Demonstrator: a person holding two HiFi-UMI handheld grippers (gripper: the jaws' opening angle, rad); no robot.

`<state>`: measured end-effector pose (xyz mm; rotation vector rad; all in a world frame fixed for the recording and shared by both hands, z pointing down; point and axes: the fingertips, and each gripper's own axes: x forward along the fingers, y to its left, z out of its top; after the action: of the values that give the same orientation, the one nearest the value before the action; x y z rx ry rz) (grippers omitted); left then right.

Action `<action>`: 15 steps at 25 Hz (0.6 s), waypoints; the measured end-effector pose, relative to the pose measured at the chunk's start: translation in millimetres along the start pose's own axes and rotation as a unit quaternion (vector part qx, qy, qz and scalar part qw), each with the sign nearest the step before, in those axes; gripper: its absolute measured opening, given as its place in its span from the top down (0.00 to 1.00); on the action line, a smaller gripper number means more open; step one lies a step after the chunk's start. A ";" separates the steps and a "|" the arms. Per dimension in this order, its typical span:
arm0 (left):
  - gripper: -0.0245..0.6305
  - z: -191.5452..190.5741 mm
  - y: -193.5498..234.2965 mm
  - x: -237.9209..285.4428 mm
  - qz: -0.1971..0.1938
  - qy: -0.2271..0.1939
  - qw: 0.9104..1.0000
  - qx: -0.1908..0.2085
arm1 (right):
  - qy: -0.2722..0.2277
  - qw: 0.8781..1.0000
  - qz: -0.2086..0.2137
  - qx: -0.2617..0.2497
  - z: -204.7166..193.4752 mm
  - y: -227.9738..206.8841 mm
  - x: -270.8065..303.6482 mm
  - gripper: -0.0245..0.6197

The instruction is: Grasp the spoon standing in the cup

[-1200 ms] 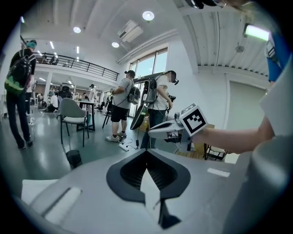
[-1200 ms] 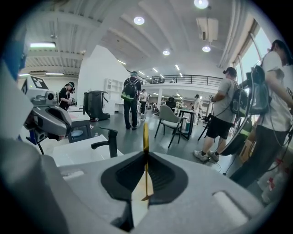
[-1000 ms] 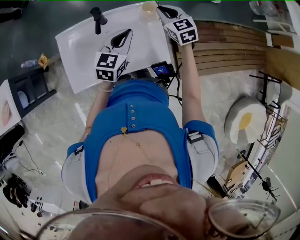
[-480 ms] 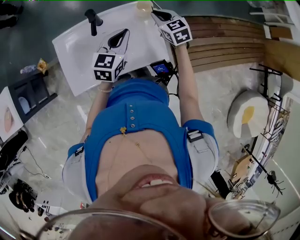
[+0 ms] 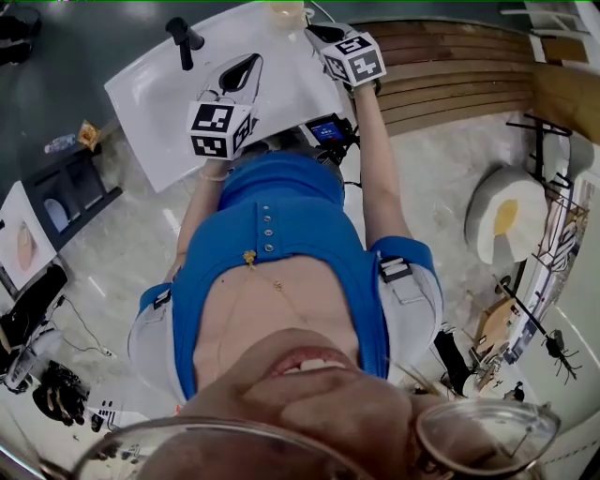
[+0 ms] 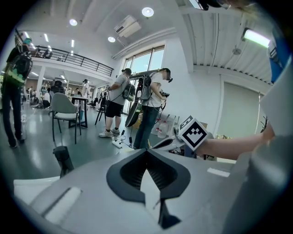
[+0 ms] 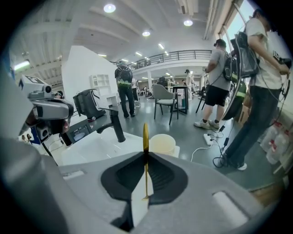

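Observation:
In the right gripper view a thin golden spoon point(image 7: 145, 135) stands upright and edge-on, its handle running down between the jaws. My right gripper point(image 7: 146, 153) is shut on it. A cream cup point(image 7: 164, 144) sits just behind the spoon on the white sink counter point(image 7: 98, 146); whether the spoon's lower end is in the cup is hidden. From the head view the cup point(image 5: 286, 11) is at the top edge, with the right gripper point(image 5: 323, 33) beside it. My left gripper point(image 5: 246, 67) hovers over the basin, jaws shut with nothing between them point(image 6: 147, 151).
A black faucet point(image 5: 183, 37) rises at the far left of the white sink point(image 5: 159, 94). A small device with a lit blue screen point(image 5: 325, 134) sits at the counter's near edge. A slatted wooden bench point(image 5: 450, 84) lies to the right. People and chairs stand beyond the counter.
The head view has shifted a little, sliding the sink and both grippers slightly left in the picture. Relative to the sink and cup, both grippers stay about where they were.

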<state>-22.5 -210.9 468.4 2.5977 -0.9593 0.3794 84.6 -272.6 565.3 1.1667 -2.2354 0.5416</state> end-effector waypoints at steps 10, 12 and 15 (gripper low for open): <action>0.96 -12.8 -8.3 9.1 -0.036 0.016 0.999 0.001 | 0.058 0.997 0.000 0.051 -37.8 -0.8 17.7 0.93; 0.96 -16.9 -10.0 13.1 -0.044 0.021 0.999 -0.003 | 0.061 0.996 -0.003 0.063 -43.2 -3.0 22.3 0.93; 0.96 -21.0 -11.1 20.5 -0.057 0.026 0.998 -0.005 | 0.058 0.995 -0.011 0.078 -46.7 -8.9 32.8 0.93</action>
<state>-2.7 -206.3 492.3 2.6061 -0.7891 0.4083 90.1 -270.5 622.8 1.2023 -2.1096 0.7666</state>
